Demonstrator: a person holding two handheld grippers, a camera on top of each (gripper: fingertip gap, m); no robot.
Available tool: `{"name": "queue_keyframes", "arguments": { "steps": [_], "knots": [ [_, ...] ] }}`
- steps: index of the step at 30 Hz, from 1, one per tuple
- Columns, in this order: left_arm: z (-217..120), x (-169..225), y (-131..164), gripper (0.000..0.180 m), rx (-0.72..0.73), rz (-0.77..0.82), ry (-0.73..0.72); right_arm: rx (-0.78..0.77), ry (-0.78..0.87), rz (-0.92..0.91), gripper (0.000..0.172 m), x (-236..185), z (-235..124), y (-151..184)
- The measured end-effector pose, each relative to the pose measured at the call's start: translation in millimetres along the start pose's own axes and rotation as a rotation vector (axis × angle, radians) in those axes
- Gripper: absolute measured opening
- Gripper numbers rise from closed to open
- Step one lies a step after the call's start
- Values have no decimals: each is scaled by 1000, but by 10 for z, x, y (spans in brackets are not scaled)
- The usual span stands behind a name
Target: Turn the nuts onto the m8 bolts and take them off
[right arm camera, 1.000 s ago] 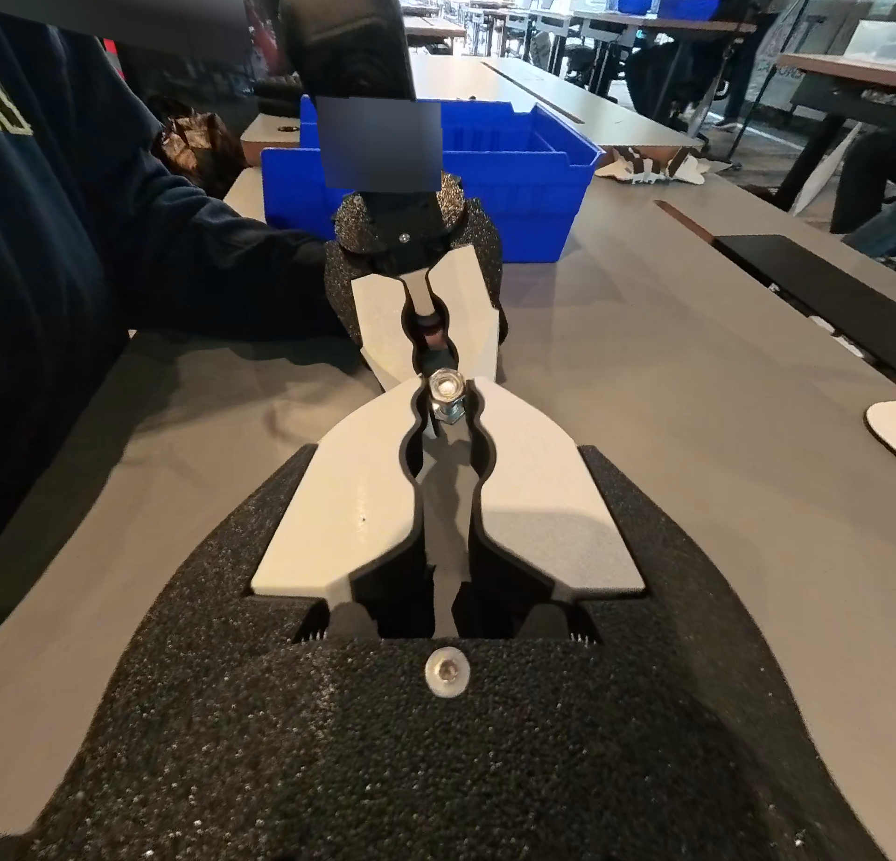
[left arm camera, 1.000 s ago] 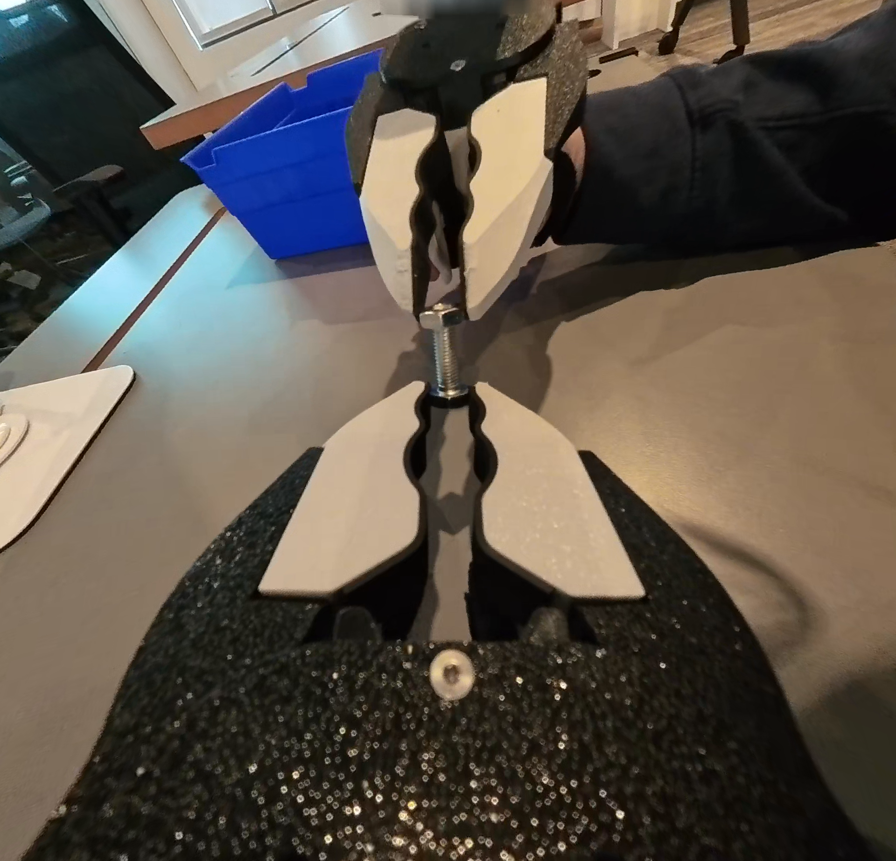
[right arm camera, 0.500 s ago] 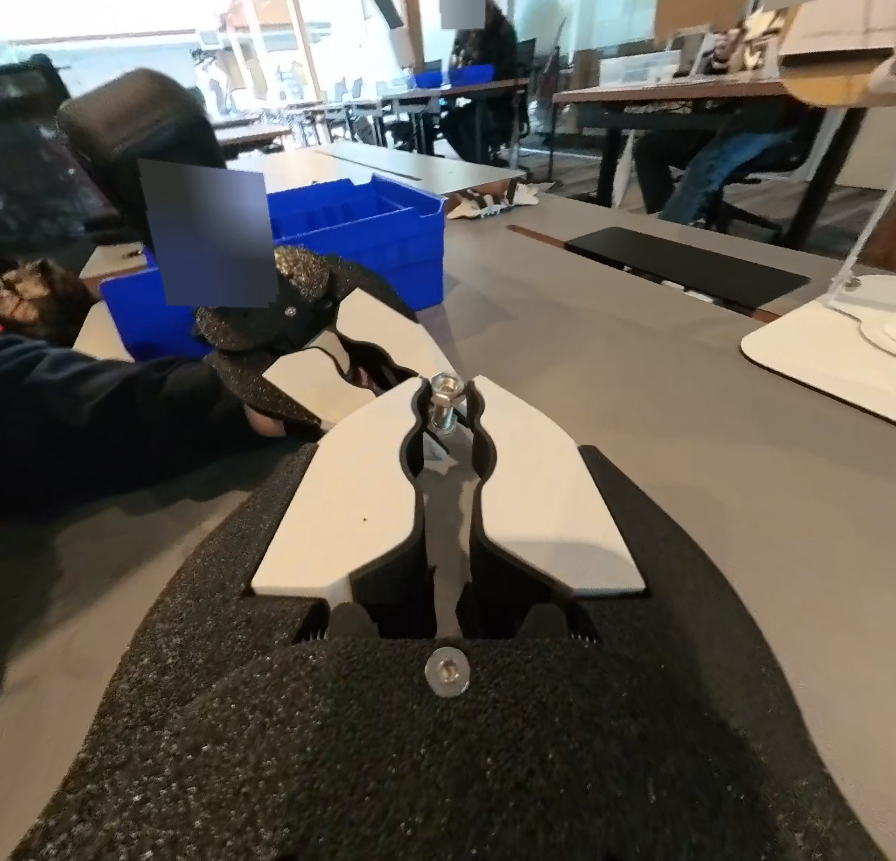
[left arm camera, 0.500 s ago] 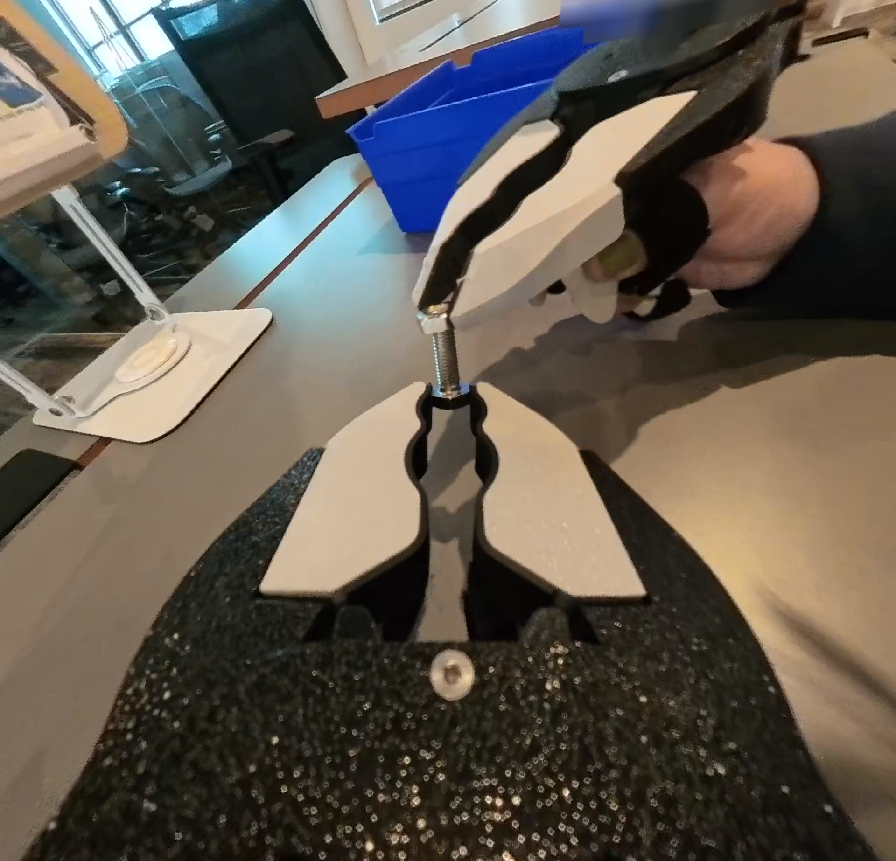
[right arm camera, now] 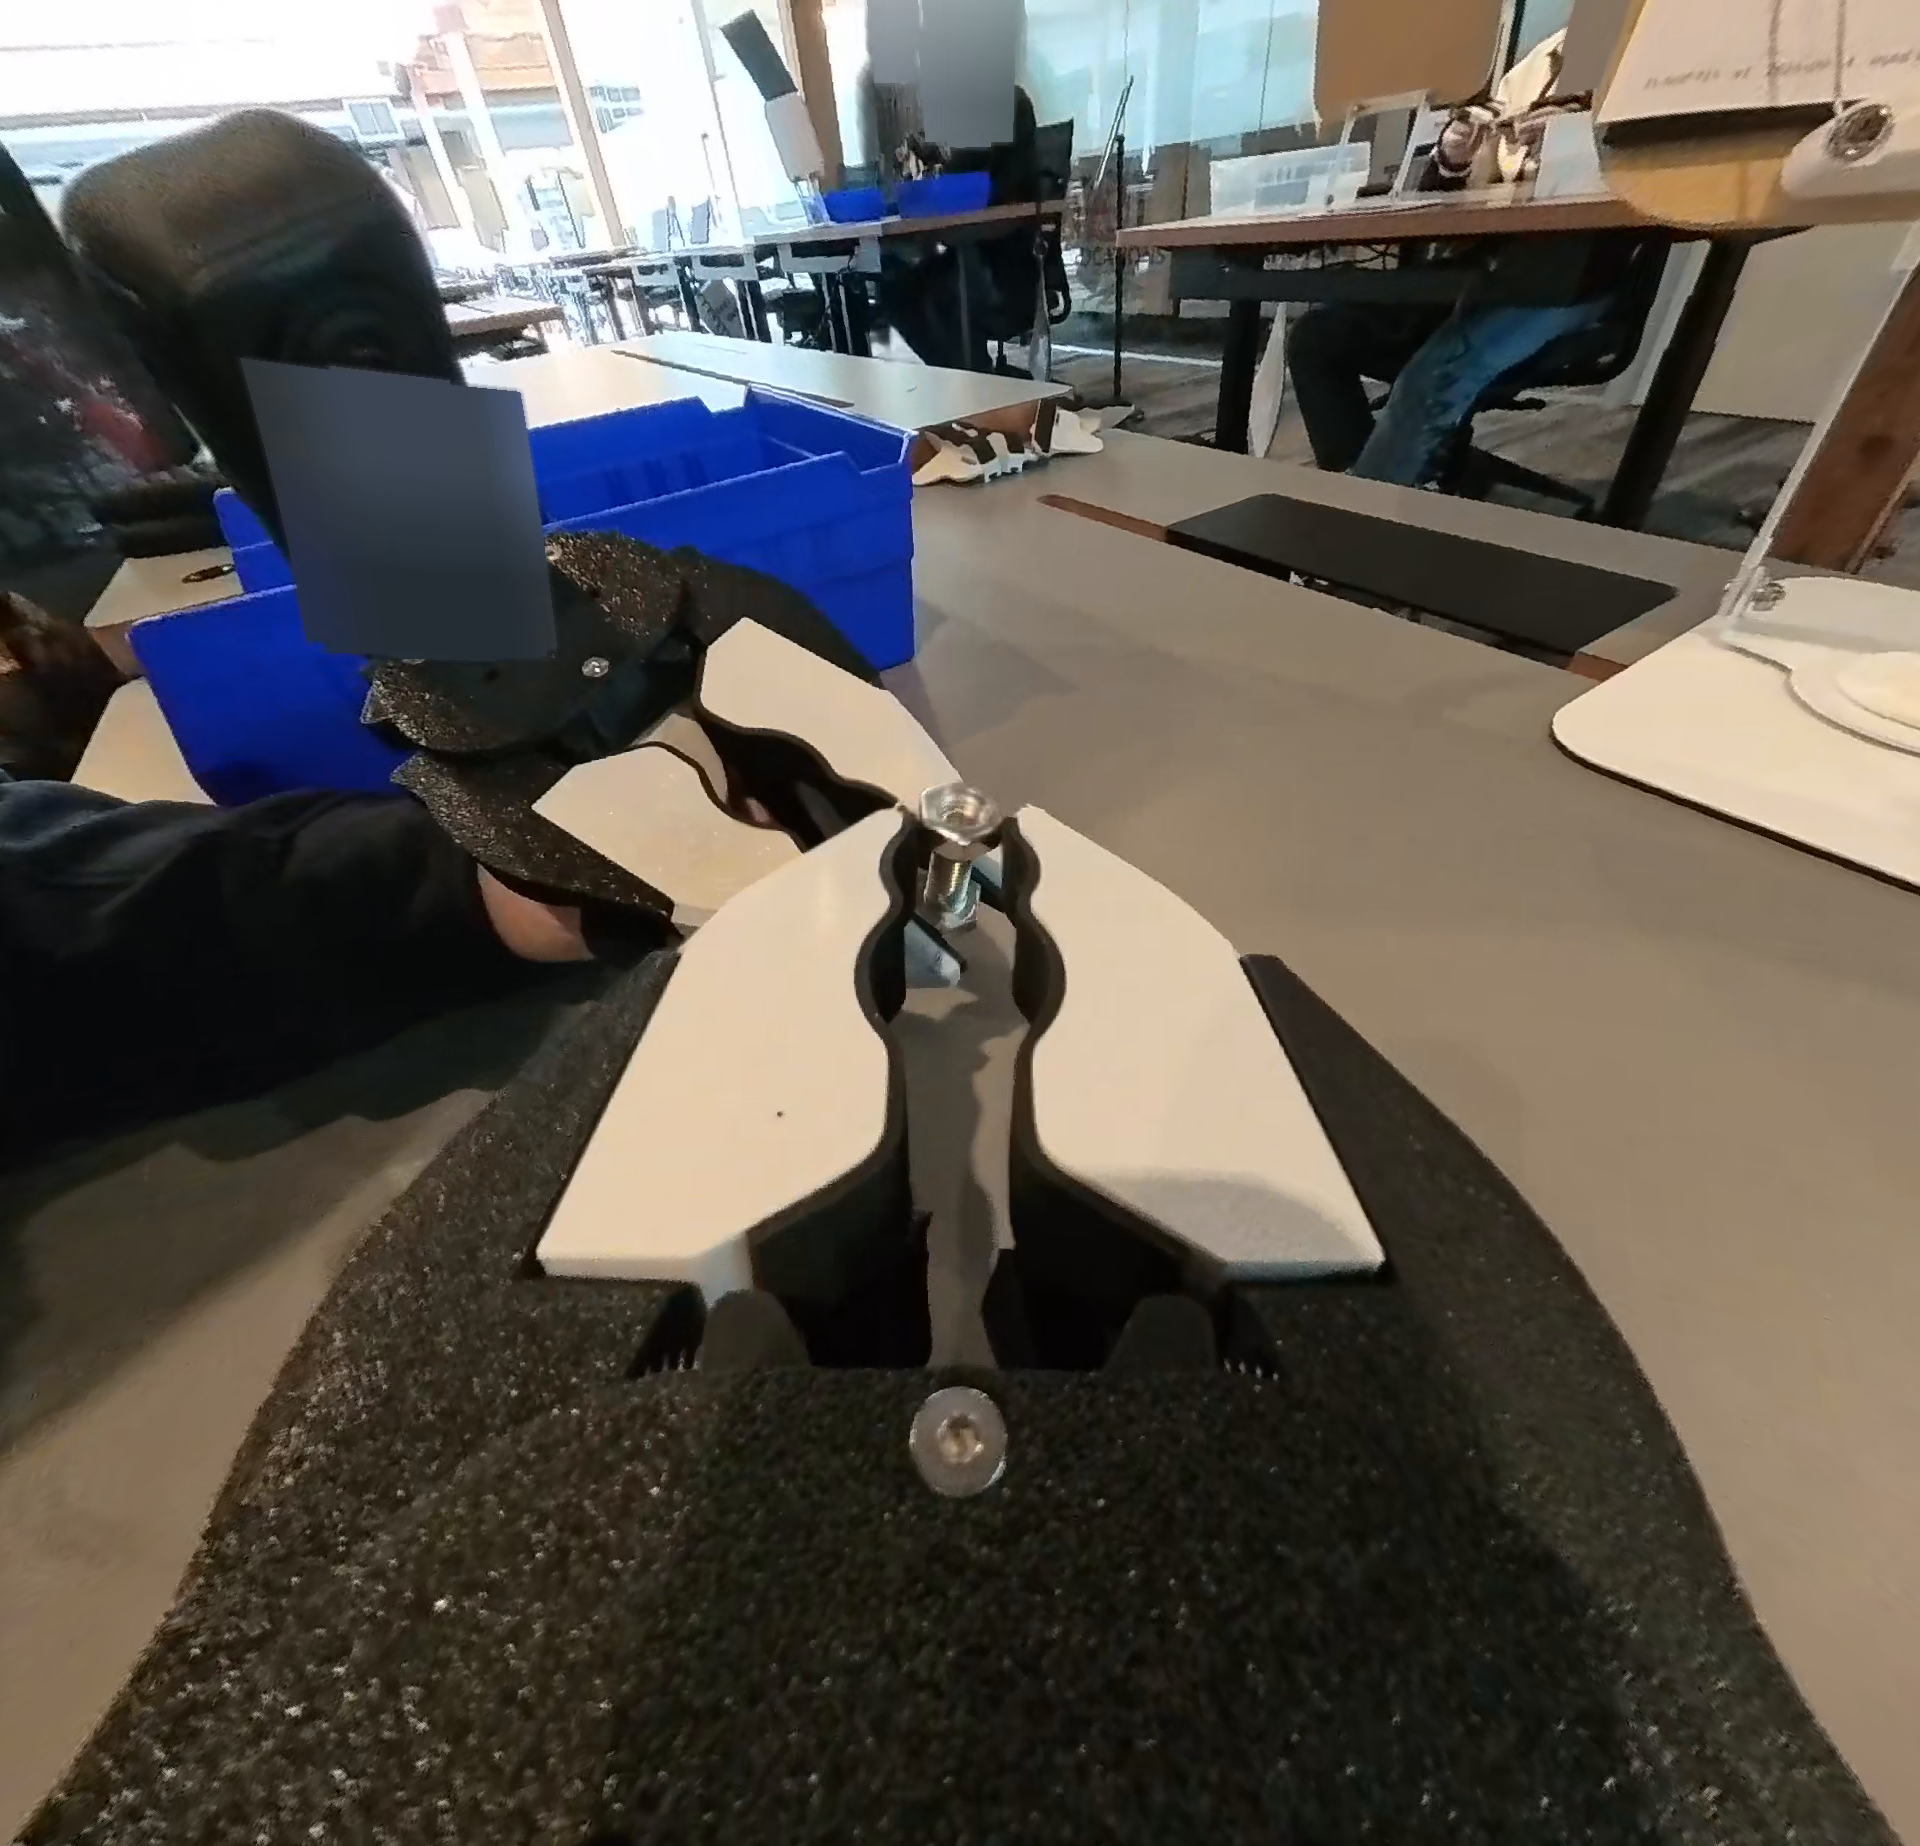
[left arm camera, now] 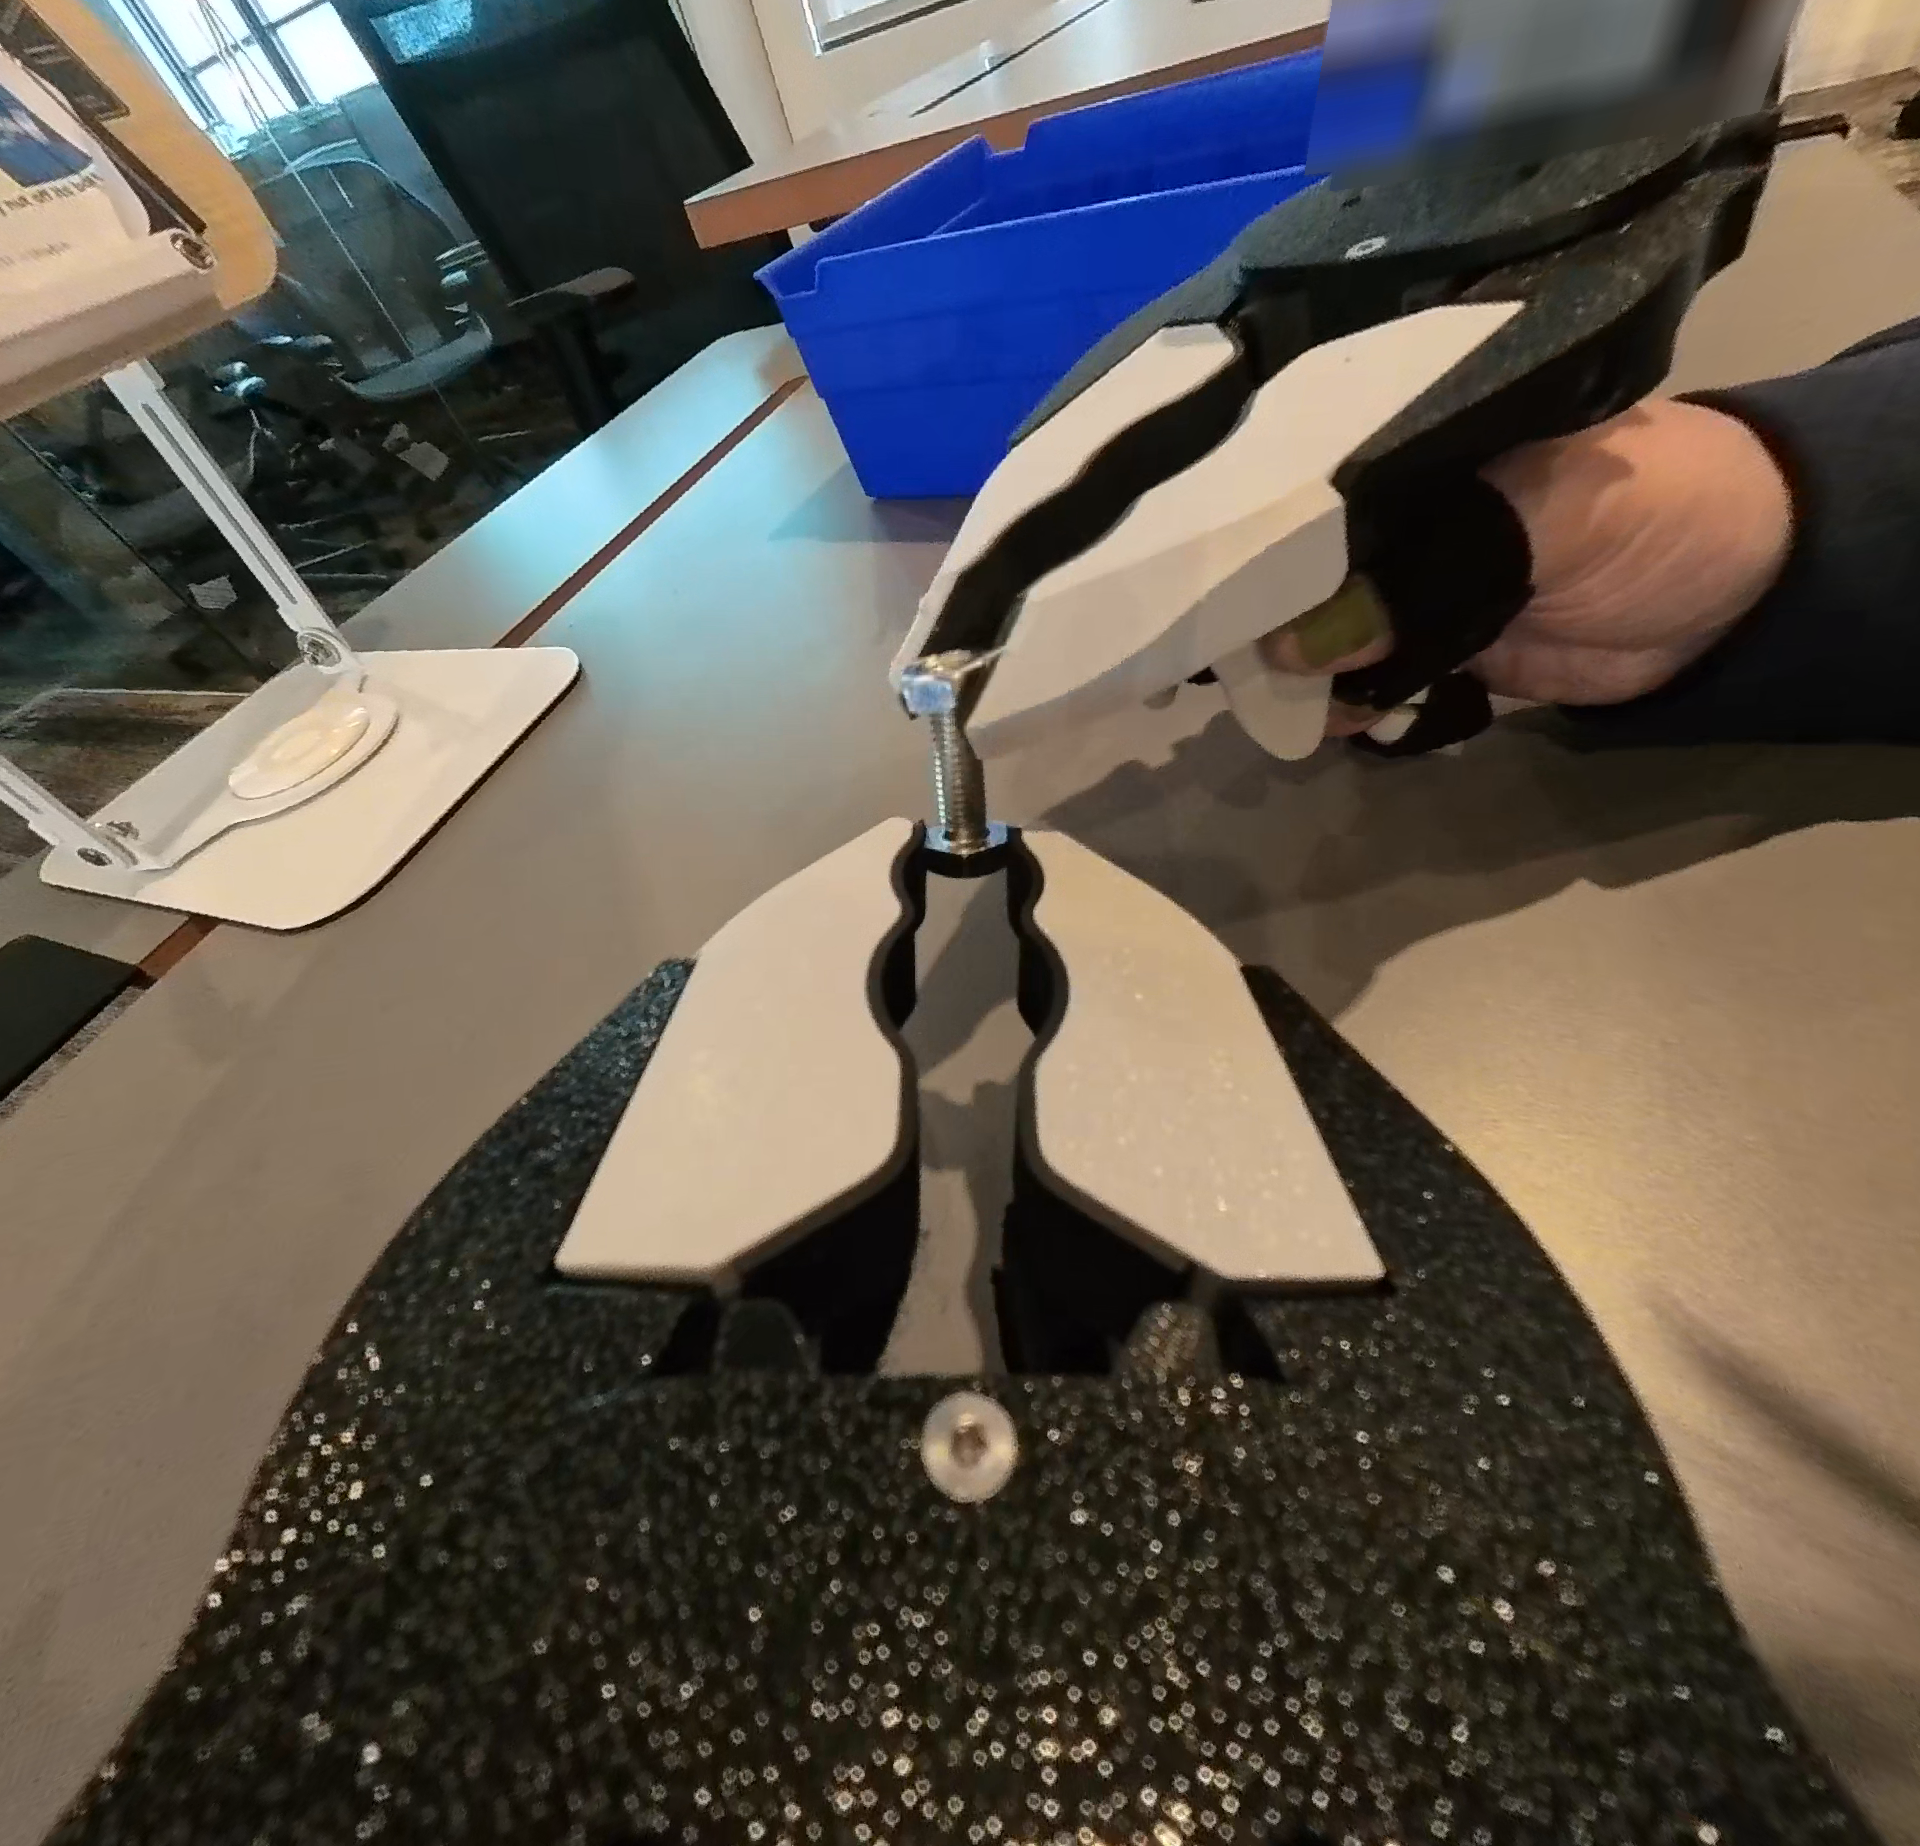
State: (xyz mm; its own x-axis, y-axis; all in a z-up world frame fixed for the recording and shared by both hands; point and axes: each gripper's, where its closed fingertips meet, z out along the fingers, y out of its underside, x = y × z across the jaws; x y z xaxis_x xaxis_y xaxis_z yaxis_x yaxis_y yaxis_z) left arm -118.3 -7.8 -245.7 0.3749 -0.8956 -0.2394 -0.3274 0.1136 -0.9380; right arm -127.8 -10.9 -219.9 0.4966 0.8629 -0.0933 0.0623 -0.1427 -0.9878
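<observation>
Left jaws: the left gripper (left arm camera: 961,840) is standing narrowly apart, its tips pinching the hex head at the lower end of the bolt (left arm camera: 956,778), which is rising upright from between them.
Right jaws: the right gripper (right arm camera: 961,825) is also only slightly parted, its tips pressing on the silver nut (right arm camera: 958,817) sitting at the top end of the thread.
Between the jaws: a bare stretch of threaded shaft is showing between the two grips, and all of it is being held clear above the grey table (left arm camera: 623,965).
In the way: the right gripper is reaching in from the left jaws' right, its white fingers (left arm camera: 1195,508) covering the nut's far side; a hand (left arm camera: 1621,570) is gripping its handle.
Farther out: a blue bin (left arm camera: 1039,269) is standing beyond the left jaws, and a white stand base (left arm camera: 343,757) is lying to their left.
Left view only: the whole shaft from the side.
Right view only: the nut's threaded hole seen end-on, a dark sleeve (right arm camera: 208,913) left of the jaws, a black mat (right arm camera: 1423,570) ahead to their right, and desks and chairs beyond.
</observation>
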Motion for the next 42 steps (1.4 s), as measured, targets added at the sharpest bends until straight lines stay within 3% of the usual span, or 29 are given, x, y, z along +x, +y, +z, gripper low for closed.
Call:
{"name": "queue_keyframes", "arguments": {
  "steps": [5,15,24,31,42],
  "knots": [
    [-15,-24,-9,14,9,-9,-11,24,-5,-35,31,-23,-9,-48],
    [-67,-137,-9,14,30,-73,-48,31,-40,-117,27,-126,-21,-74],
    [-29,136,-86,14,65,-9,107,67,-45,-104,38,-137,-17,-112],
    [-125,-111,-108,14,118,-129,18,68,-64,-117,34,-171,-23,-115],
    [-48,306,-191,14,131,-54,235,139,-171,-44,42,-293,-22,-178]
  ]
}}
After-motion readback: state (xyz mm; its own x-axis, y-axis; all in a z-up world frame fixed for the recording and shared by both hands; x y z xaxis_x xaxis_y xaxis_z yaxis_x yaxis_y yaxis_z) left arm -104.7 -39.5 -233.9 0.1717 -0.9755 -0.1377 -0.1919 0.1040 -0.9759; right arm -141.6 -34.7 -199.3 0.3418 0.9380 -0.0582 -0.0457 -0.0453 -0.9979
